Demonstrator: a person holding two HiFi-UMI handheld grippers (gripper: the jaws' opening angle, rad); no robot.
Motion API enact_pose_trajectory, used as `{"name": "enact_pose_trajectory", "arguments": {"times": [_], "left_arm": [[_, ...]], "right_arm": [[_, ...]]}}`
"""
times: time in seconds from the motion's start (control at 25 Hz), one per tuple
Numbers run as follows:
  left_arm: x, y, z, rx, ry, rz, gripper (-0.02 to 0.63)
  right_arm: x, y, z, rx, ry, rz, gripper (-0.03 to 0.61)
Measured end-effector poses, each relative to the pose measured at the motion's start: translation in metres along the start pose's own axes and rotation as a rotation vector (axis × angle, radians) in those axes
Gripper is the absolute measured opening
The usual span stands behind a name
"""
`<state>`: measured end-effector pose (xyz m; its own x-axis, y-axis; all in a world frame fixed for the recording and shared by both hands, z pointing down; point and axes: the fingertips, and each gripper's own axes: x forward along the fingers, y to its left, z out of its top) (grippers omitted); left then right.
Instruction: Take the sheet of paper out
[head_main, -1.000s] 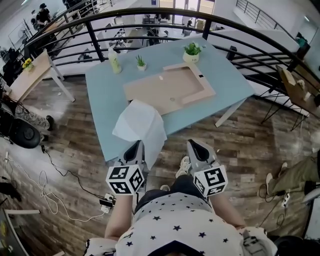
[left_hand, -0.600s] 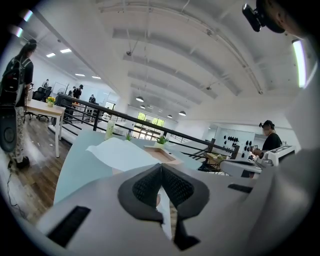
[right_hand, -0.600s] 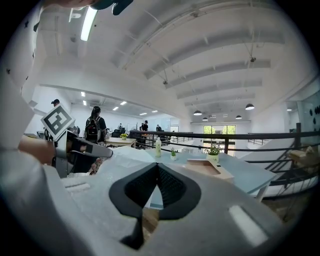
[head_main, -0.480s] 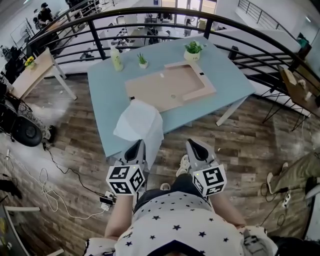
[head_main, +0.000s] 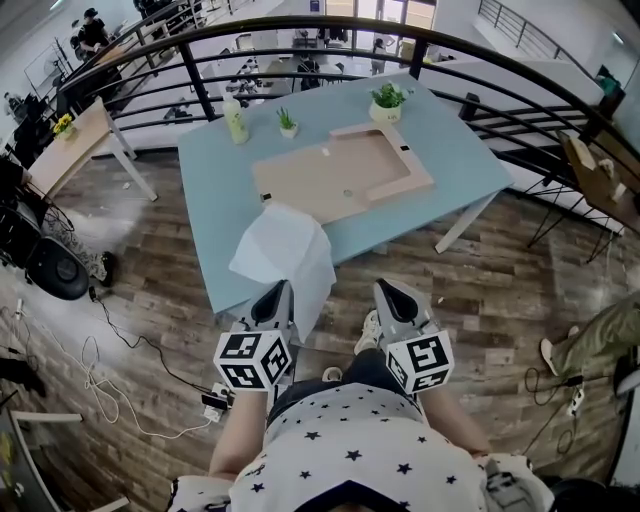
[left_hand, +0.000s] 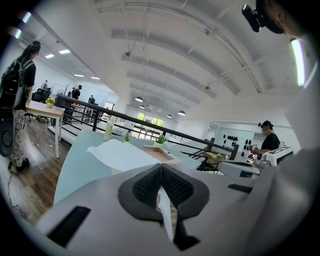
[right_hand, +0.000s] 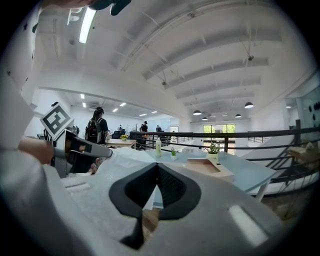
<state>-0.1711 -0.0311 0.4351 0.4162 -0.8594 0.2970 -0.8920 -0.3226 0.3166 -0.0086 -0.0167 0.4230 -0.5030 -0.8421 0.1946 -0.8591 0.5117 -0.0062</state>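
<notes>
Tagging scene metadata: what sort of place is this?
Probably an open-plan office or workshop on a mezzanine. A black railing rings the floor, a wooden desk stands to the left with people beyond it, and the light-blue table carries potted plants.

A wood-plank floor (head_main: 130, 290) is seen all round, with loose cables (head_main: 88, 362) left trailing over it on the left. A pale blue table (head_main: 460, 150) is set close to a curved black railing (head_main: 300, 22), and a couple of small potted plants (head_main: 388, 97) and a bottle (head_main: 236, 122) are lined up near its far edge. A wooden desk (head_main: 75, 140) is parked off to the left. Overhead, a white arched ceiling (right_hand: 200, 55) is lit by round lamps (right_hand: 248, 105) and a strip light (right_hand: 90, 22). Big windows (right_hand: 220, 131) are seen at the far end.
</notes>
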Motion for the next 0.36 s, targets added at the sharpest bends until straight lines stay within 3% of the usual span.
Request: {"name": "enact_pose_trajectory", "arguments": {"times": [0.36], "left_arm": [[0.0048, -0.0069, 0.0018, -0.002, 0.004, -0.009, 0.003]], "right_arm": [[-0.0023, -0.0068, 0.0007, 0.004, 0.0, -0.012, 0.006]]}}
